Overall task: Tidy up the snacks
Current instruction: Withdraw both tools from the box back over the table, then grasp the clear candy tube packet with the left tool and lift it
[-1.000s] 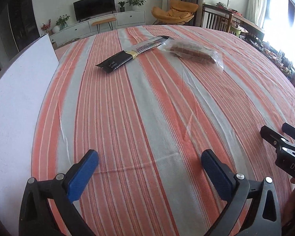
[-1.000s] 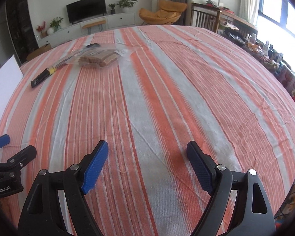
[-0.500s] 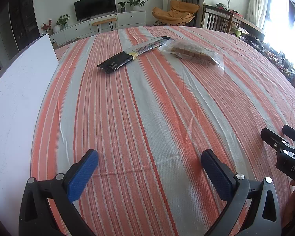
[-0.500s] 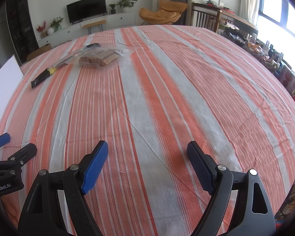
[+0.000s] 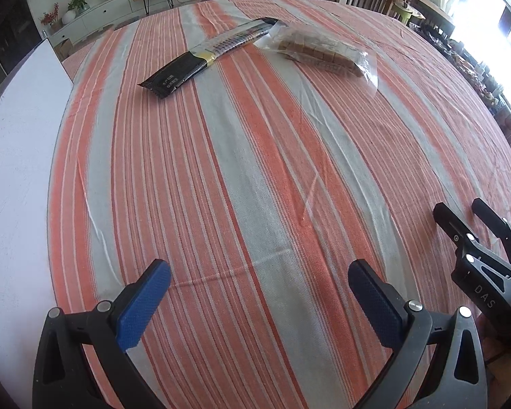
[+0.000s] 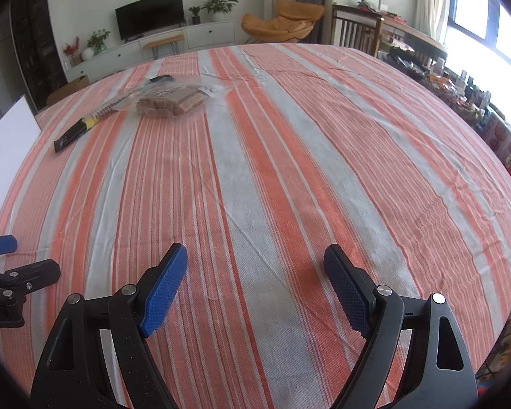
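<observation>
While both grippers hang low over the striped tablecloth (image 5: 255, 177), neither holds anything: the left gripper (image 5: 259, 283) has its blue pads spread wide with only bare cloth between them, and the right gripper (image 6: 255, 272) stands just as wide, also with nothing but cloth in its gap. Far ahead of the left jaws and a little to their left lies a long black snack packet (image 5: 204, 58) with a yellow band, flat on the cloth and running diagonally away. Just to its right, touching or nearly touching its far end, lies a clear bag of brown biscuits (image 5: 320, 54). From the right jaws, the same two snacks sit well ahead and off to the left, the clear bag (image 6: 170, 100) nearer the middle and the black packet (image 6: 81, 127) further left. A white board (image 5: 13, 156) lies along the left side of the left jaws, beyond the cloth's edge
</observation>
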`<state>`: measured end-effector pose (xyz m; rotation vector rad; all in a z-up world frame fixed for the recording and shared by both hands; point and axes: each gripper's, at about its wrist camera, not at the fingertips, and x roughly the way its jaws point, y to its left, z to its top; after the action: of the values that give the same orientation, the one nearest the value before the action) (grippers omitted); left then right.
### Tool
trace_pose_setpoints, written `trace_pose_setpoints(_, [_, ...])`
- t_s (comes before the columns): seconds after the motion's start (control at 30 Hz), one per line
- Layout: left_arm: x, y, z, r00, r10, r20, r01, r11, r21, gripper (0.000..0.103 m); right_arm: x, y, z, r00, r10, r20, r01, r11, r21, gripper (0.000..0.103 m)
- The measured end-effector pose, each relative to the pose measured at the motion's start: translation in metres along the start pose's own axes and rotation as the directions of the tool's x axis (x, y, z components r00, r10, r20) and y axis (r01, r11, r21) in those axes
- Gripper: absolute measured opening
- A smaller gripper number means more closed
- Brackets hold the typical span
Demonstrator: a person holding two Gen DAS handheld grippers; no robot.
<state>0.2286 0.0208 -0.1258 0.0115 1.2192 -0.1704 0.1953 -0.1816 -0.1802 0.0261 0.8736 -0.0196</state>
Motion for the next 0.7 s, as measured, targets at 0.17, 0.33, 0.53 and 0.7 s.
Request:
trace_pose_setpoints(0.17, [-0.038,-0.012,0.042,0.996,0.008,0.094,-0.021,0.99,0.138,0.103,0.0,0.0,0.0,1.0,0.0,0.0,0.0,1.0,0.0,0.085])
trace_pose_setpoints(0.33, [-0.034,-0.019,0.101,0.989,0.078,0.124,-0.113,0.945,0.308,0.103,-0.001,0.0,0.0,1.0,0.0,0.0,0.0,1.0,0.0,0.085])
trace_pose_setpoints(0.53, [0.01,-0.009,0.152,0.988,0.108,0.109,-0.14,0.924,0.356,0.103,-0.001,0.0,0.0,1.0,0.0,0.0,0.0,1.0,0.0,0.085])
trace_pose_setpoints(0.7, [0.046,-0.008,0.175,0.979,0.168,0.118,-0.202,0.891,0.407,0.103,-0.001,0.0,0.0,1.0,0.0,0.0,0.0,1.0,0.0,0.086])
